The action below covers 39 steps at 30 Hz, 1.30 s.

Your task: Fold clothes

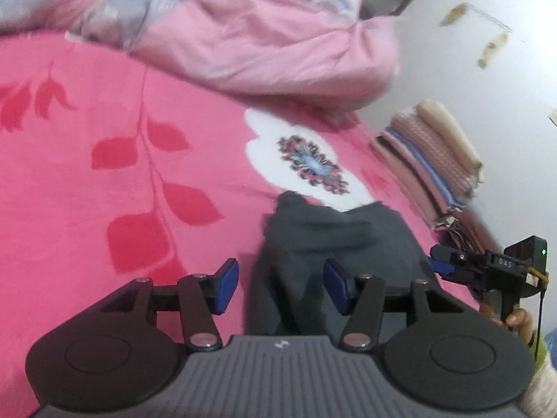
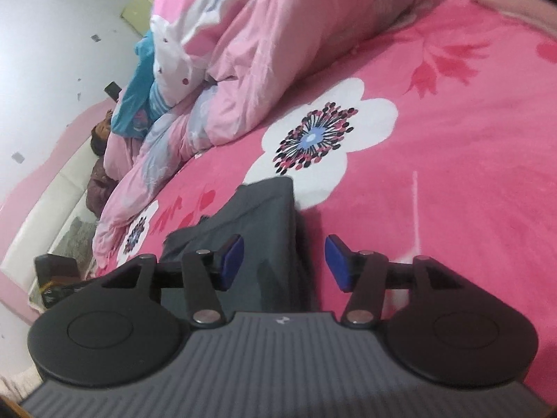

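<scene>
A dark grey garment (image 1: 334, 240) lies bunched on the pink flowered bedsheet (image 1: 104, 181). My left gripper (image 1: 281, 287) hovers open just above its near edge, blue pads apart with nothing held. In the right wrist view the same grey garment (image 2: 257, 223) shows as a partly folded slab with a straight right edge. My right gripper (image 2: 283, 263) is open over that edge, left pad above the cloth, right pad above the bedsheet (image 2: 452, 174). The right gripper (image 1: 449, 264) also shows at the far right of the left wrist view, held by a hand (image 1: 518, 320).
A rumpled pink quilt (image 1: 264, 35) (image 2: 264, 52) is heaped along the far side of the bed. A stack of folded cloths (image 1: 431, 160) sits by the white wall at the bed's right edge. A person (image 2: 104, 153) lies by the headboard beside a blue pillow (image 2: 135, 97).
</scene>
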Each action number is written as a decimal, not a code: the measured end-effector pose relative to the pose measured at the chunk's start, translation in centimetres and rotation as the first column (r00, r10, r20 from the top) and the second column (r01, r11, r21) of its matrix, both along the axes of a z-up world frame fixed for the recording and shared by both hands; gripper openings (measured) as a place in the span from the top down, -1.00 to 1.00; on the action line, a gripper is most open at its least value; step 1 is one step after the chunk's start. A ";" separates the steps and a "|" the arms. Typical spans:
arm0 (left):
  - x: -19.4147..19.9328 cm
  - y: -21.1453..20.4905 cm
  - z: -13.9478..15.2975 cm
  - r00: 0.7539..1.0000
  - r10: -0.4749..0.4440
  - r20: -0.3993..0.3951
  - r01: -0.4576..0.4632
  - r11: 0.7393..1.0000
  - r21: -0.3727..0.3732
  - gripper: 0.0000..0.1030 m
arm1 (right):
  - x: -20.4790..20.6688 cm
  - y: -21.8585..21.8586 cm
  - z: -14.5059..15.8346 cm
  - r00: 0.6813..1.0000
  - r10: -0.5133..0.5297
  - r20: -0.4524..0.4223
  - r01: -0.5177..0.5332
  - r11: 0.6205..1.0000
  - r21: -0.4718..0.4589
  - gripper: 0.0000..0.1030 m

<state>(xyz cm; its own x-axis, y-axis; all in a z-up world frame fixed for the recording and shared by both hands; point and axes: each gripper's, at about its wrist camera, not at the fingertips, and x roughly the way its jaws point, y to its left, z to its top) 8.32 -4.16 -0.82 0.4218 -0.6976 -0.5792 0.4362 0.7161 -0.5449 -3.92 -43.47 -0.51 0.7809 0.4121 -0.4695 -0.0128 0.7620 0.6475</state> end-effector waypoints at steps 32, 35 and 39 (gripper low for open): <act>3.8 -1.6 -1.2 0.997 0.047 0.066 -0.045 0.999 -0.031 0.56 | 6.4 -0.1 -2.7 1.000 0.011 0.023 -0.014 0.987 0.159 0.76; 3.0 -0.6 -0.3 0.993 0.095 0.069 -0.092 0.995 -0.047 0.28 | 5.3 -1.1 -2.6 0.999 -0.033 -0.025 0.037 0.980 0.195 0.47; -0.5 1.1 3.5 0.971 0.144 0.190 -0.137 0.989 -0.050 0.24 | 0.4 -2.5 0.4 0.993 -0.120 -0.023 0.122 0.973 0.196 0.40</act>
<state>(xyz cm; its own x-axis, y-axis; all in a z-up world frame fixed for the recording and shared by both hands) 7.81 -3.05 2.69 0.6178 -0.6426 -0.4532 0.4319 0.7589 -0.4874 -3.51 -45.96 -0.09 0.8257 0.4001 -0.3977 0.0795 0.6153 0.7842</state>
